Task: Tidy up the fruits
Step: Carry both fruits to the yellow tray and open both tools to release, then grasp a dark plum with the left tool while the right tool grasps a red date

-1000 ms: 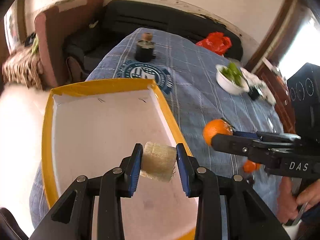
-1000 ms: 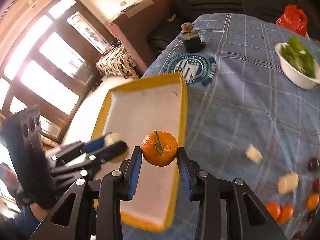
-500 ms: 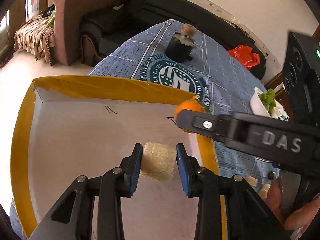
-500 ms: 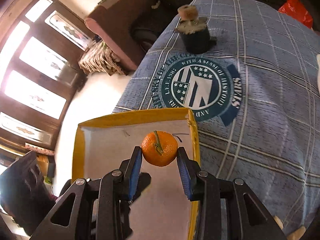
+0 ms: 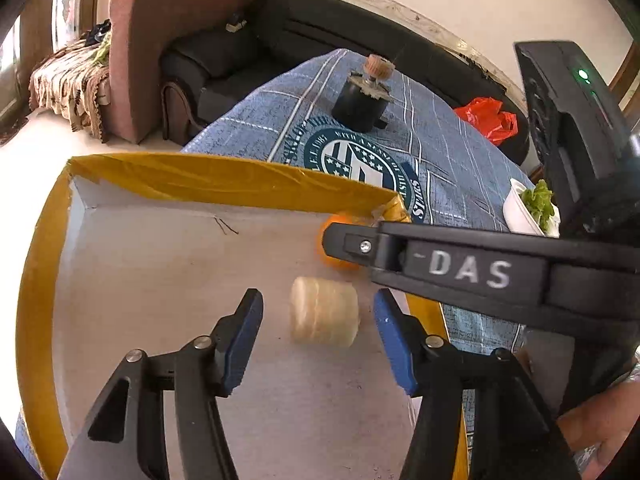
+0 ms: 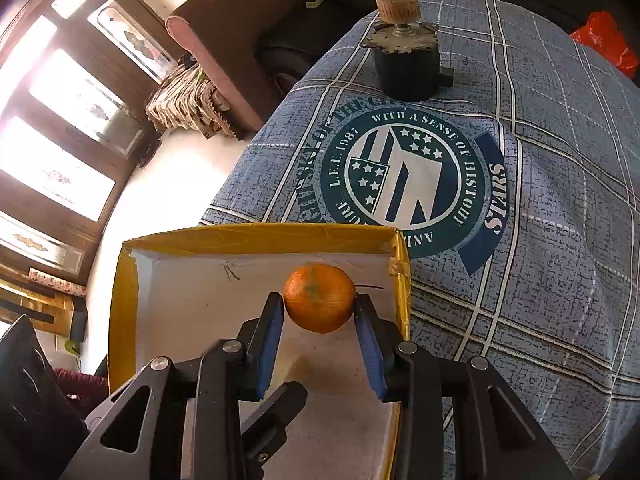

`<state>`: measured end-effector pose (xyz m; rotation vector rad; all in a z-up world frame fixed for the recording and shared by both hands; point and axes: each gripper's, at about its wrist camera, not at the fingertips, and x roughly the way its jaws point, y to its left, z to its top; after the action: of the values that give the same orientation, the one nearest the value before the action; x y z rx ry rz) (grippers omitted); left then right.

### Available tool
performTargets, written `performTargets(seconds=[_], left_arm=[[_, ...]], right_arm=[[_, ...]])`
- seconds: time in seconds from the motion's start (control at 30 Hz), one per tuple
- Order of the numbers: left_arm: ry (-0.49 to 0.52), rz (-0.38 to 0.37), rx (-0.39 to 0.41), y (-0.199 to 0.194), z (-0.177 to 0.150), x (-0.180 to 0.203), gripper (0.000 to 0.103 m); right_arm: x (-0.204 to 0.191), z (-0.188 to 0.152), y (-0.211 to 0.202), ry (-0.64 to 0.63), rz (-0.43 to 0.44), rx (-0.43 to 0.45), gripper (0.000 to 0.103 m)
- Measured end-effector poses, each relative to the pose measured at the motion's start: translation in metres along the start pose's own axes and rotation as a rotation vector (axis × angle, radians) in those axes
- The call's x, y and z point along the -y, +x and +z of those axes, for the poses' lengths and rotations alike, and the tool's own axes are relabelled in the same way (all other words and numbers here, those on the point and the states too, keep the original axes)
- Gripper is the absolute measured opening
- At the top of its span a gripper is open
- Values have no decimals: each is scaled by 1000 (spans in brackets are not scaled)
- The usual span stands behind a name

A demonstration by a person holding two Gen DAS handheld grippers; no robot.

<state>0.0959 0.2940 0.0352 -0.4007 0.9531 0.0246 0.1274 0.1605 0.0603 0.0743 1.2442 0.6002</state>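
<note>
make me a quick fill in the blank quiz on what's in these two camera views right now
1. The orange sits between the right tool's ____ pads.
2. The pale fruit chunk lies in the white tray with the ____ rim.
3. The left tool's jaws are opening, with the ____ between them.

Missing: blue; yellow; chunk

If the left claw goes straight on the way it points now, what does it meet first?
Most likely the pale banana piece, lying between the opening fingers of the left claw on the floor of the yellow-rimmed tray. Depth is unclear, but the orange seems farther.
</note>
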Motion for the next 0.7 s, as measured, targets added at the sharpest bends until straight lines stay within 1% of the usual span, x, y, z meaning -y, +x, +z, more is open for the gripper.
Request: performTargets(seconds=[0.03,0.07,0.17,0.27,0.37,0.47,0.57,0.6,0.63,0.7], left_arm=[[1,-3,1,-1,0,0,57],[3,-5,1,-1,0,1,57],[8,-1,0,-4,-1,1,59],[-1,-19,6,-12,-5,2,59],[14,-28,11,-23,-14,9,59],[31,-65,-2,-32,-29,20,59],[67,-82,-15,-37,-51,37,59],[88,-95,-27,-37,-58,43,59],[118,-100,-40,-37,-65,50,59],[188,-80,-57,-36,-79,63,59]], right_arm=[[0,0,-2,0,7,3,47],[0,-2,-4,2,14,5,48],[1,-6,-14,10,26,17,49],[3,-14,-34,21,60,45,49],[10,-26,-56,46,87,75,49],[21,-45,-78,70,98,114,49],[37,-70,-102,110,108,149,49],[40,-73,-105,115,111,153,49],[47,-82,-113,117,106,160,49],[59,-100,-127,131,82,179,49]])
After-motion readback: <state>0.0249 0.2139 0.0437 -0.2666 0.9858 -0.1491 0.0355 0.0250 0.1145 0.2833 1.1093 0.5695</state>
